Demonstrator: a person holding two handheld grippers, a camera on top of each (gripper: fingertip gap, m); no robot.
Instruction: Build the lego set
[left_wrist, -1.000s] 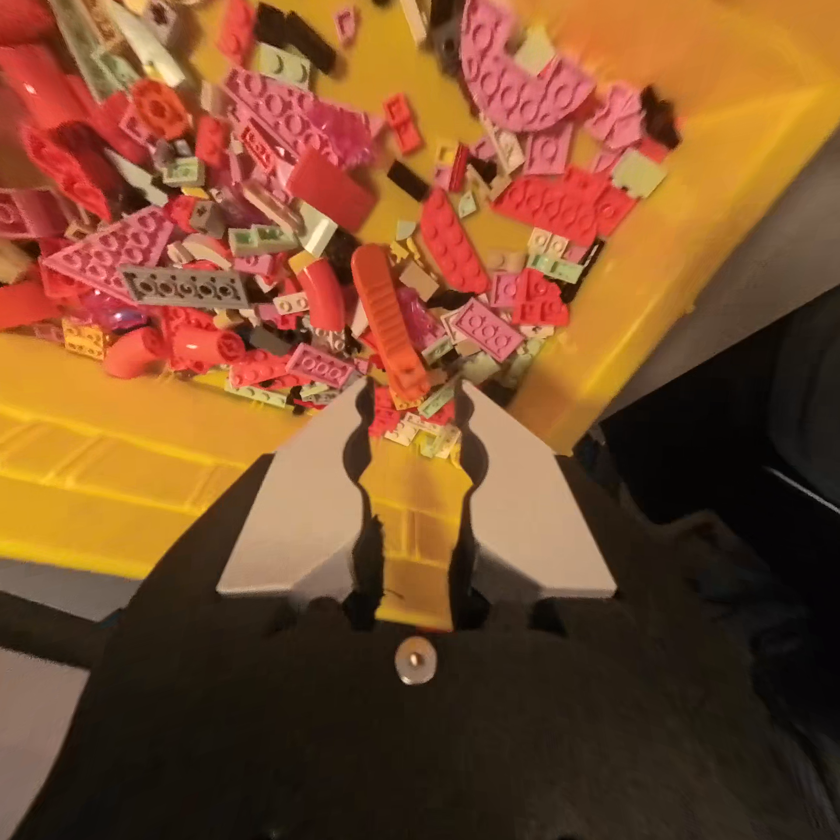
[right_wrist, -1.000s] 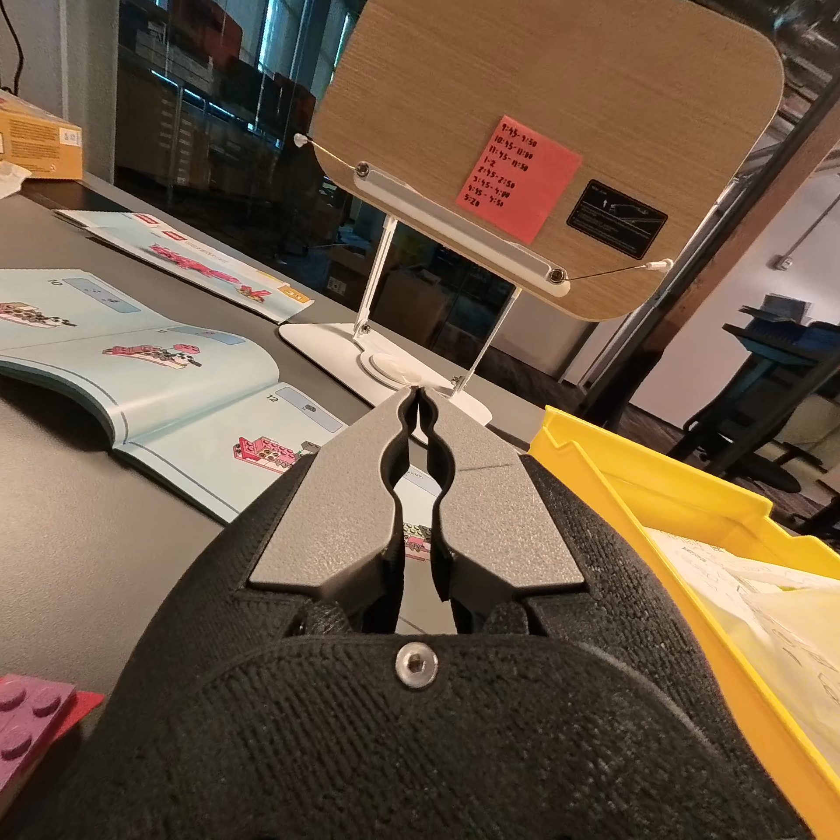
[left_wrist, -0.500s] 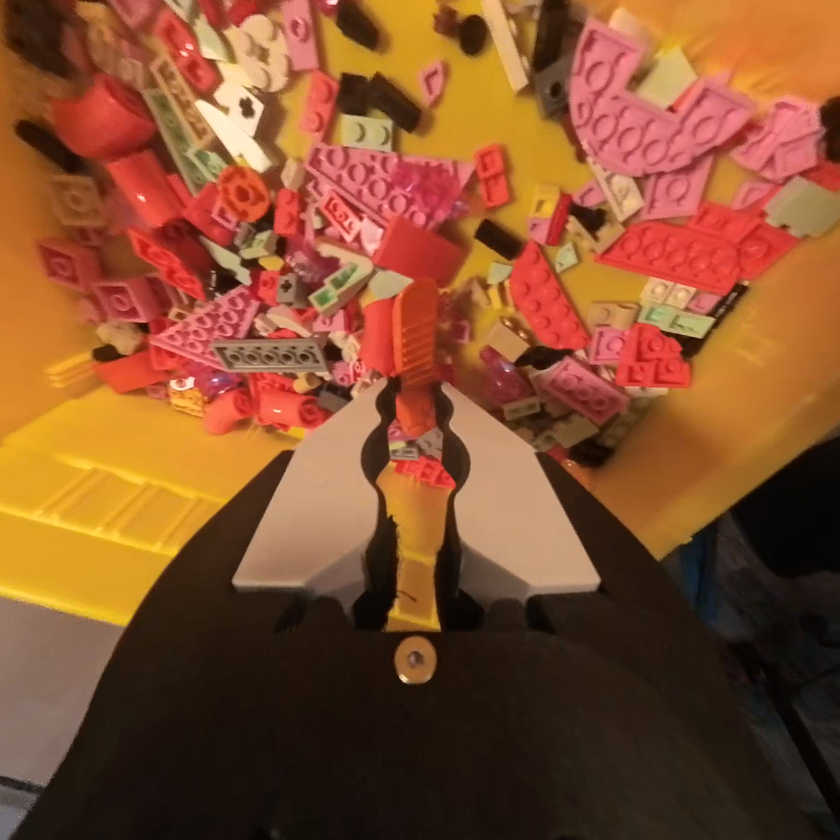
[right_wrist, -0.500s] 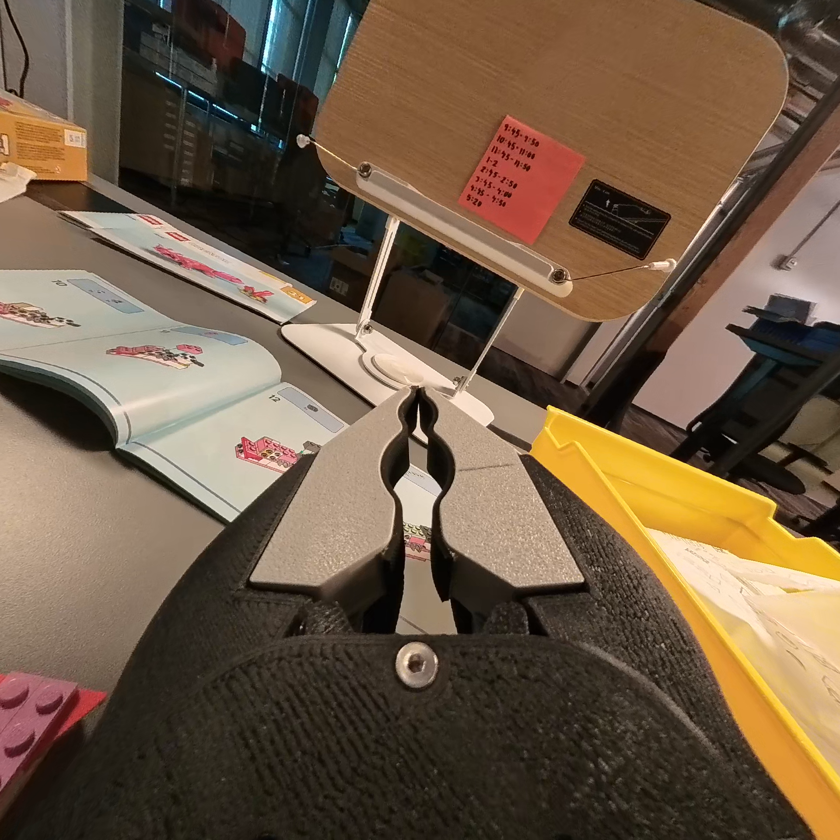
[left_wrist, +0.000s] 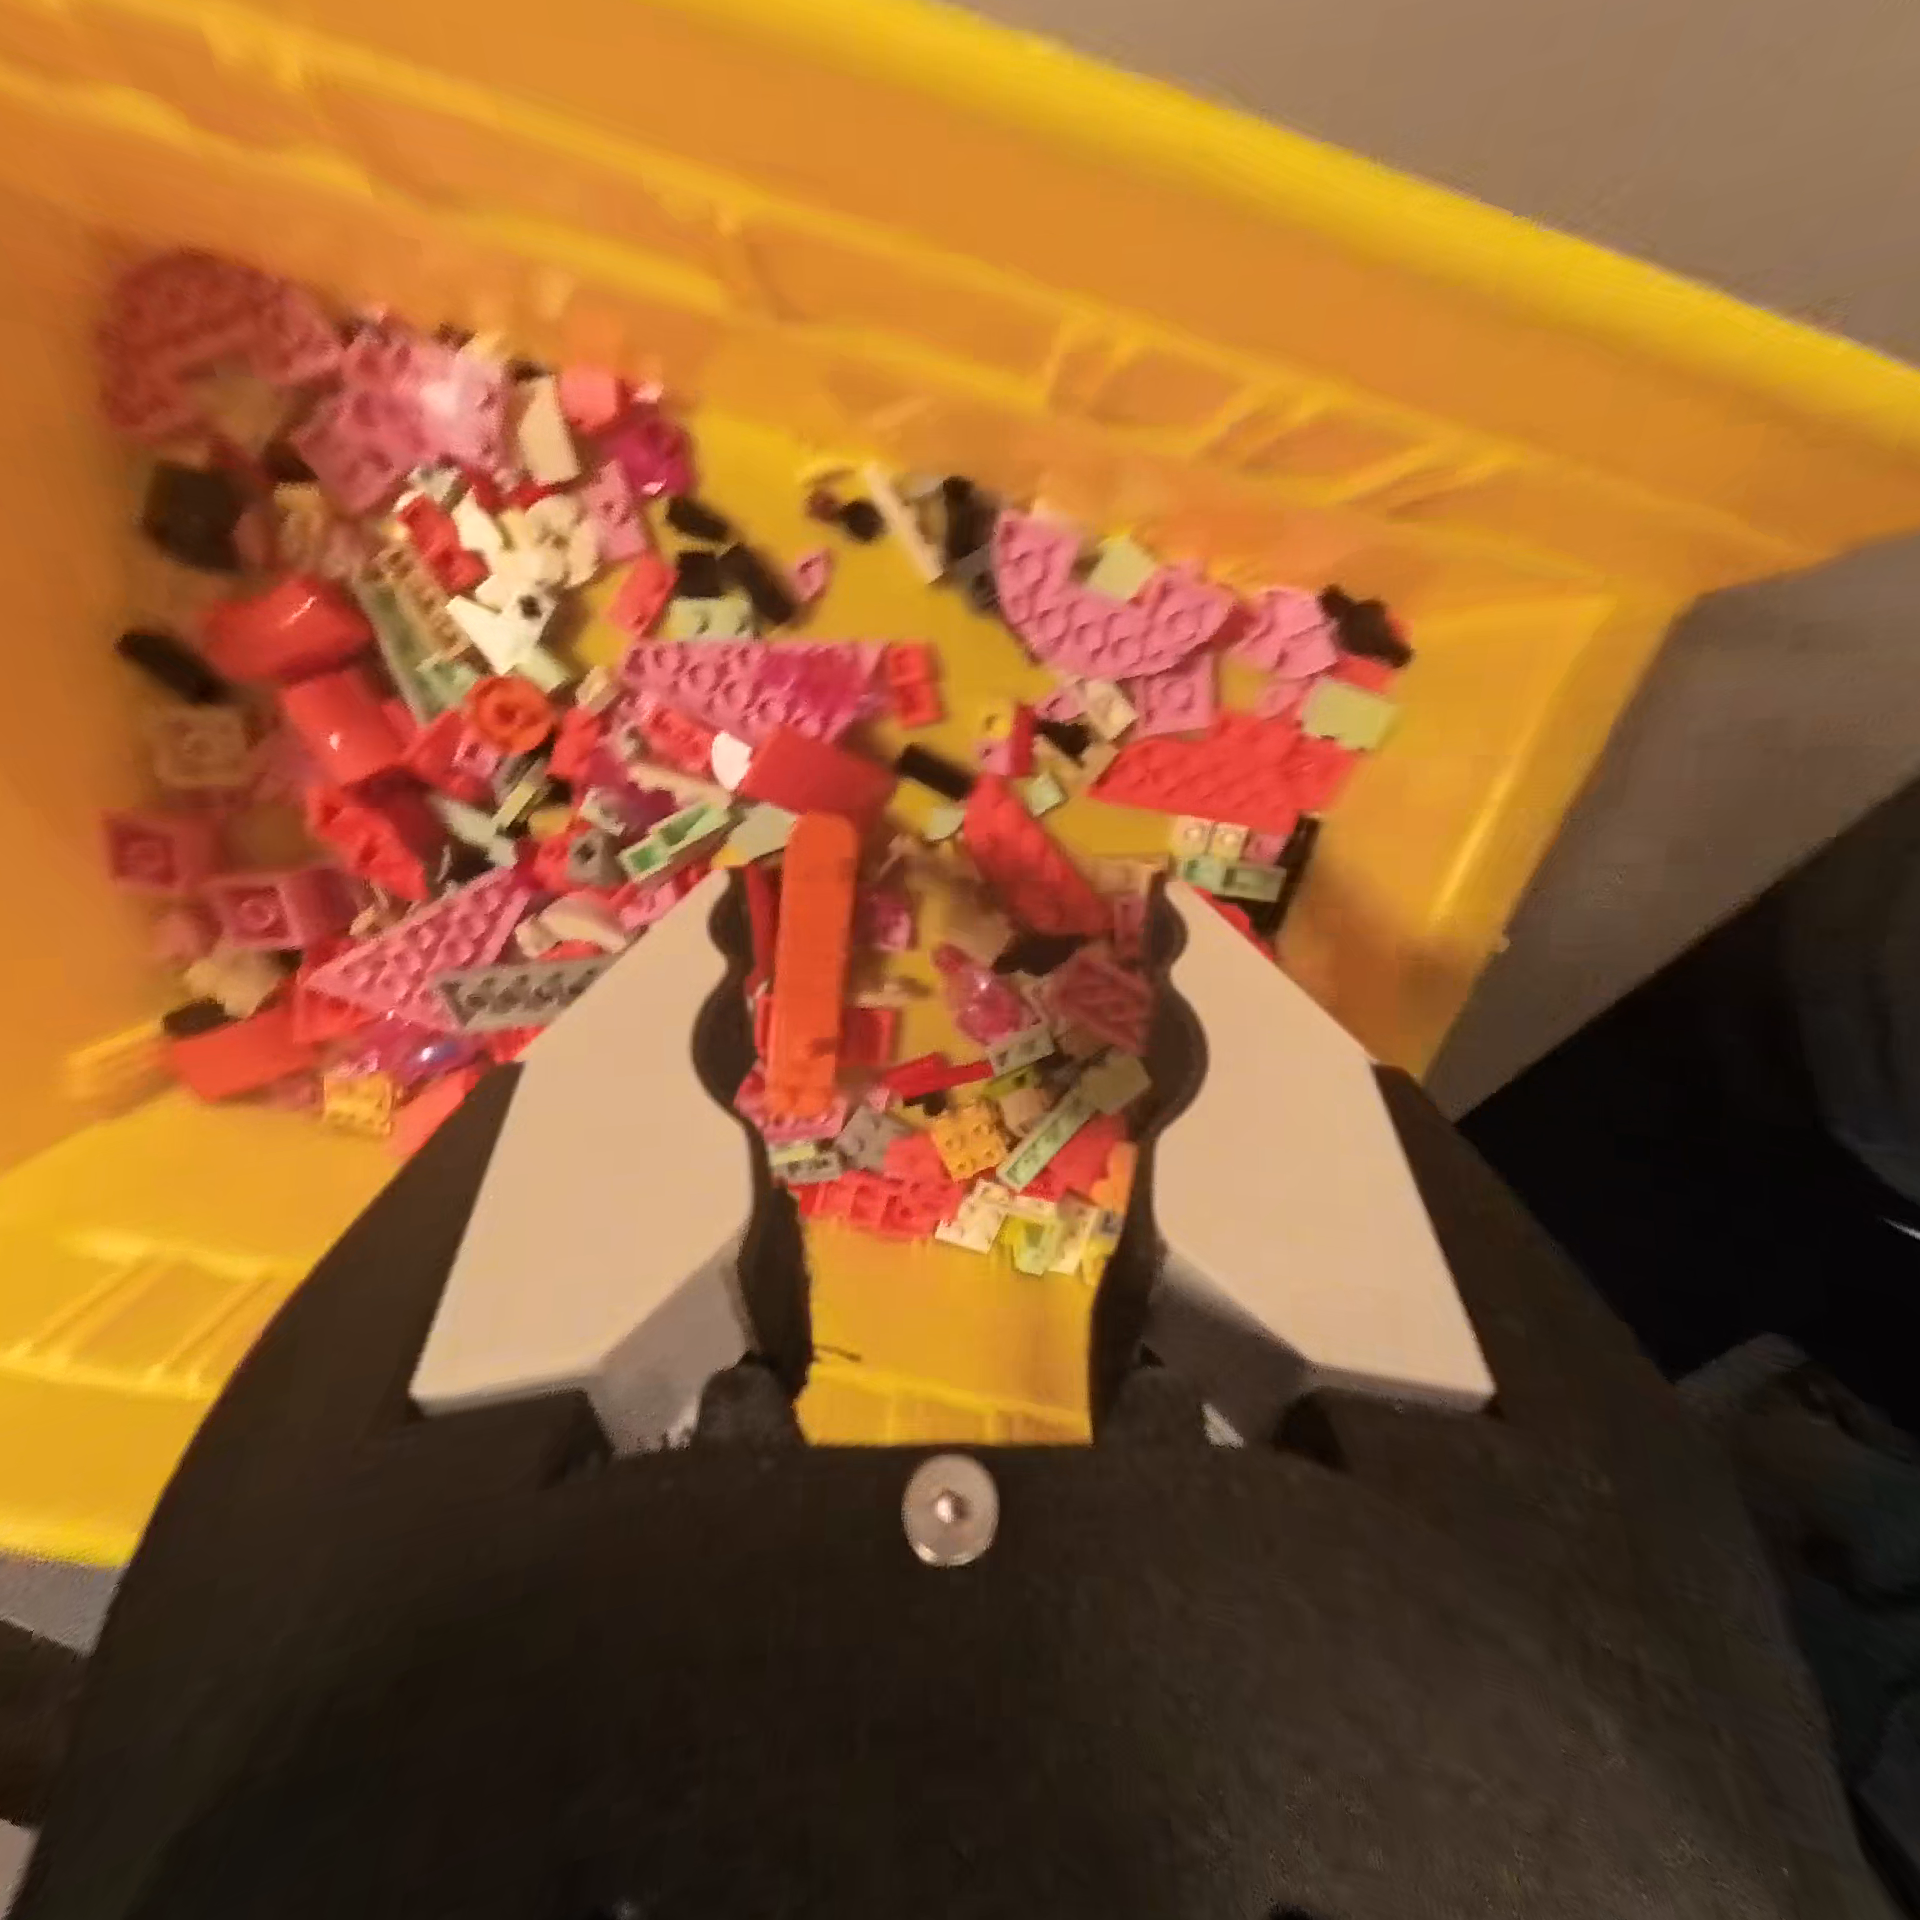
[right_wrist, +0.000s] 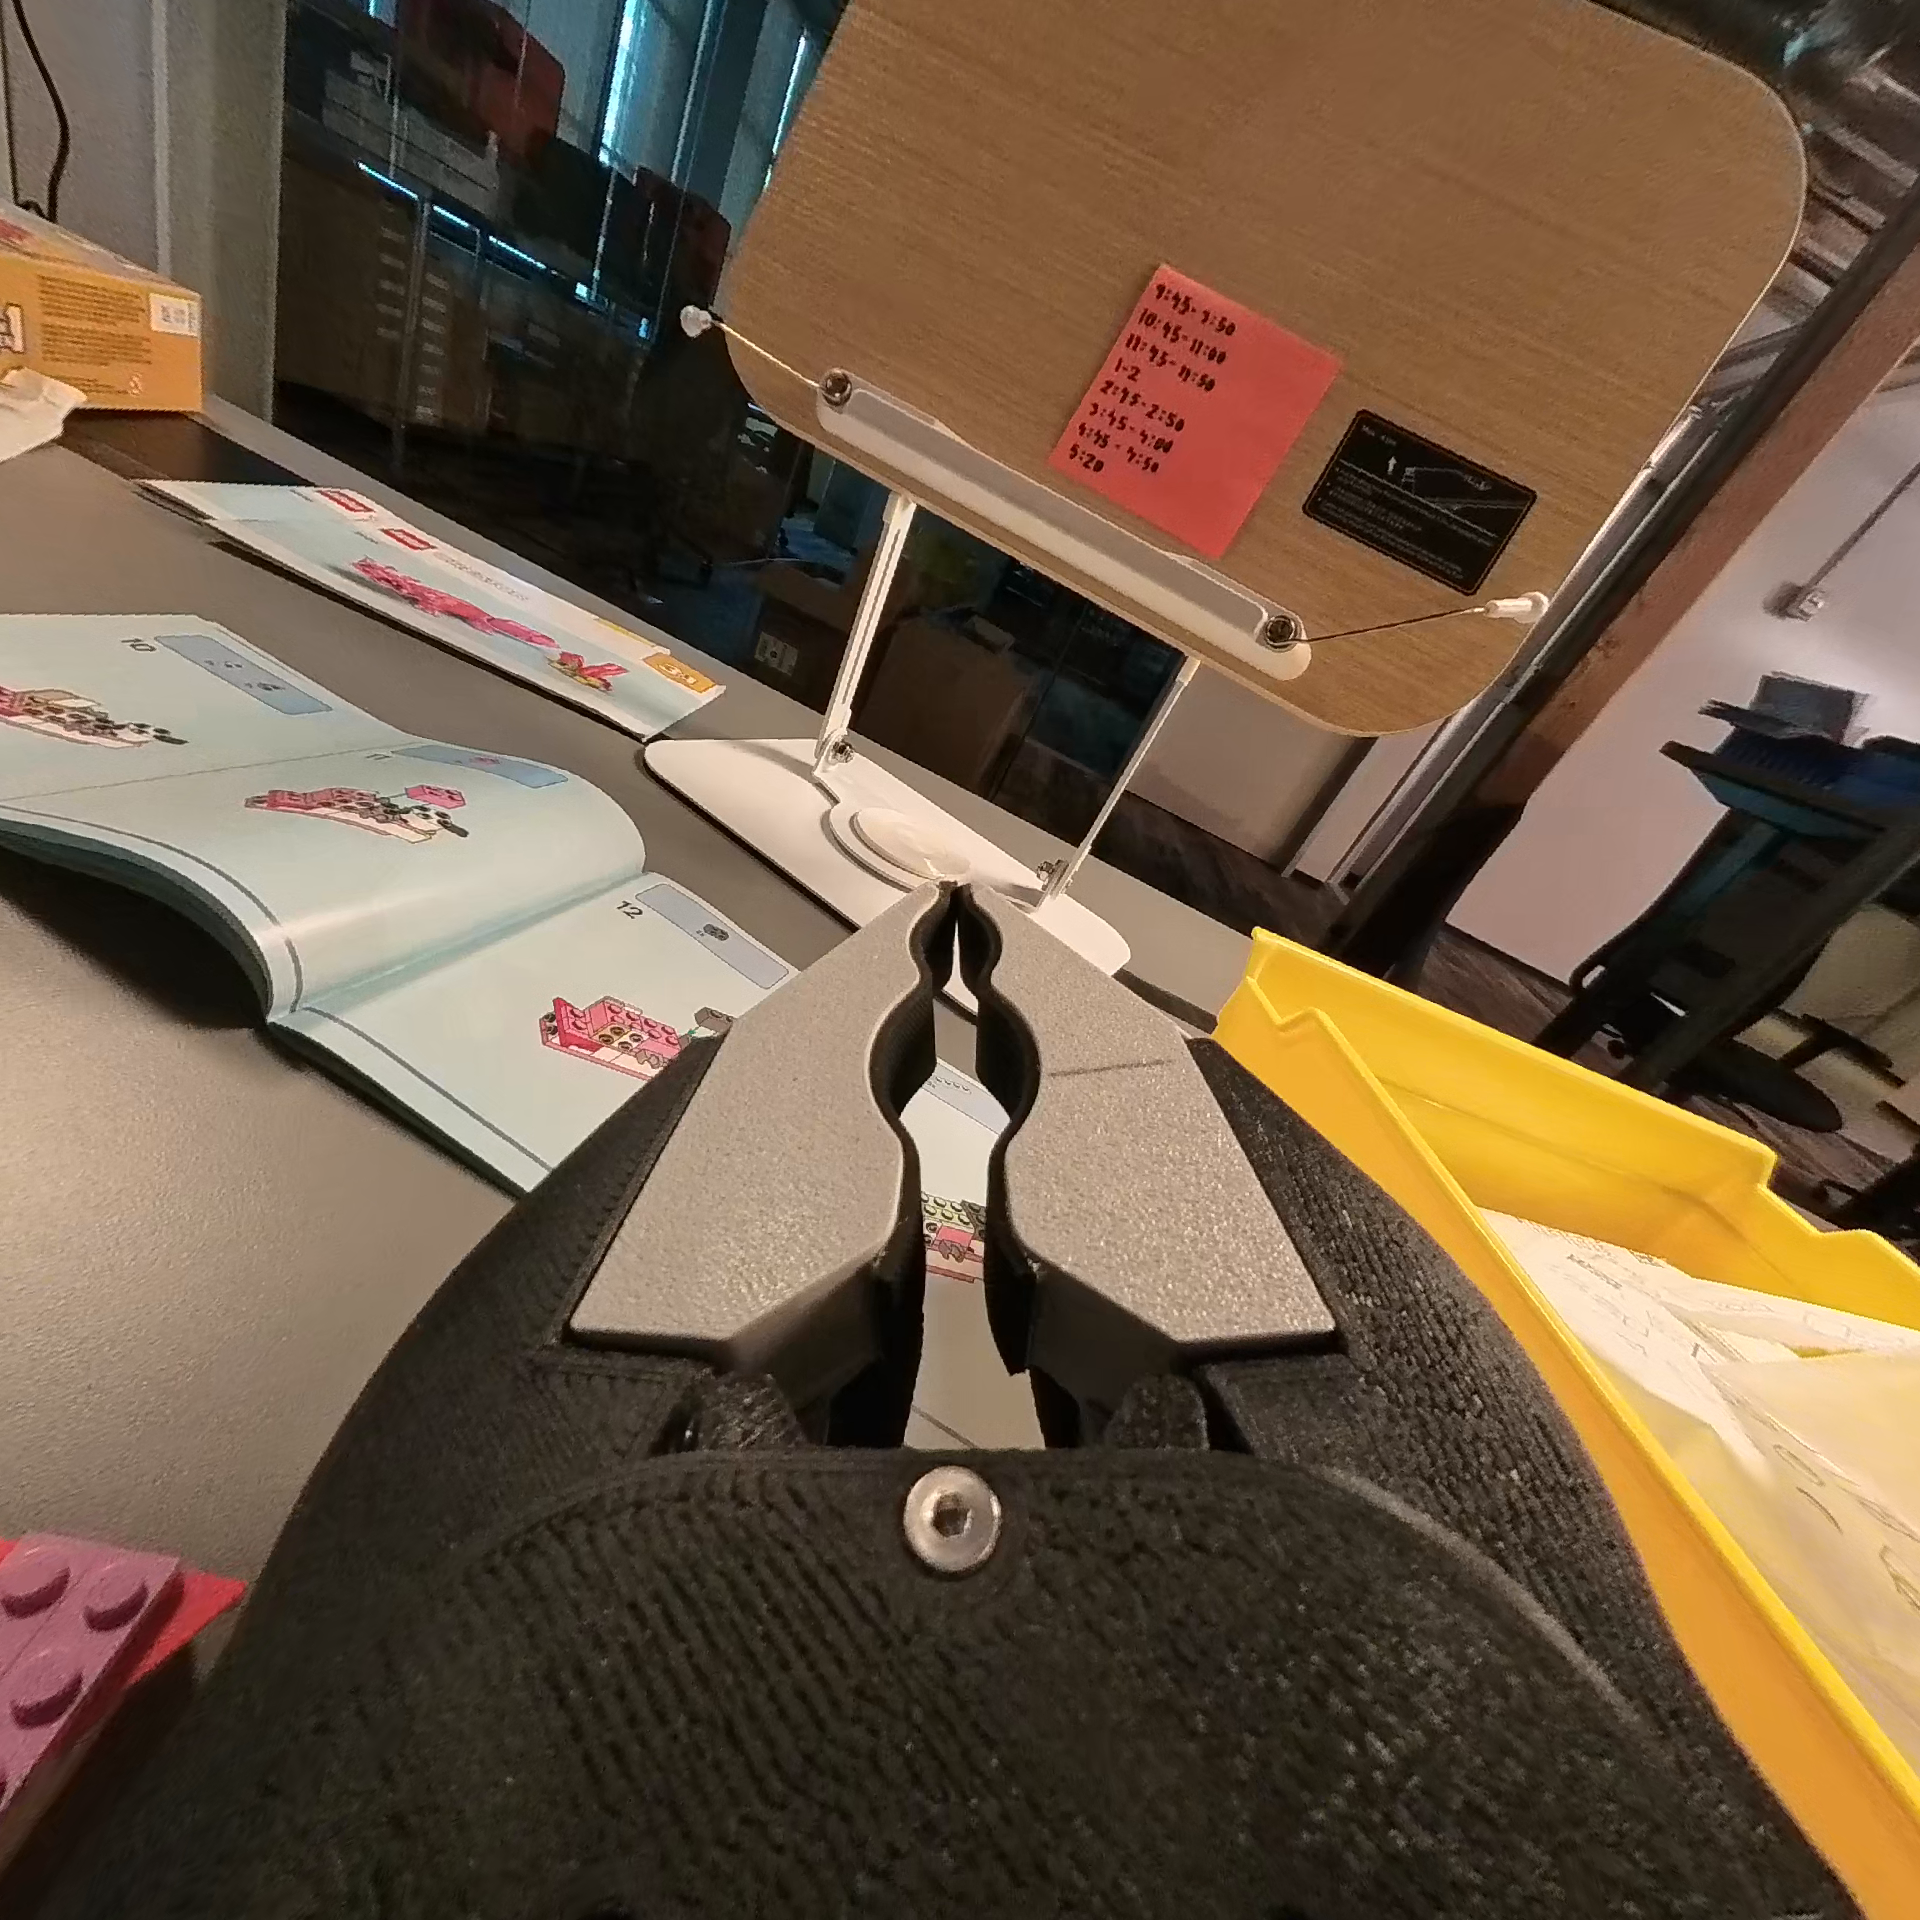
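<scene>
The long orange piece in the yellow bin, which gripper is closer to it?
Left. The left gripper hangs open just above the long orange piece, which lies between its fingers. The right gripper is over the table.

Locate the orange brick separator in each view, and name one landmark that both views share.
Left wrist view: the orange separator lies on the brick pile, between the open left gripper fingers, nearer the left one.
Right wrist view: not in it; the right gripper is shut over the table.
Shared landmark: a yellow bin, though perhaps not the same one.
</scene>
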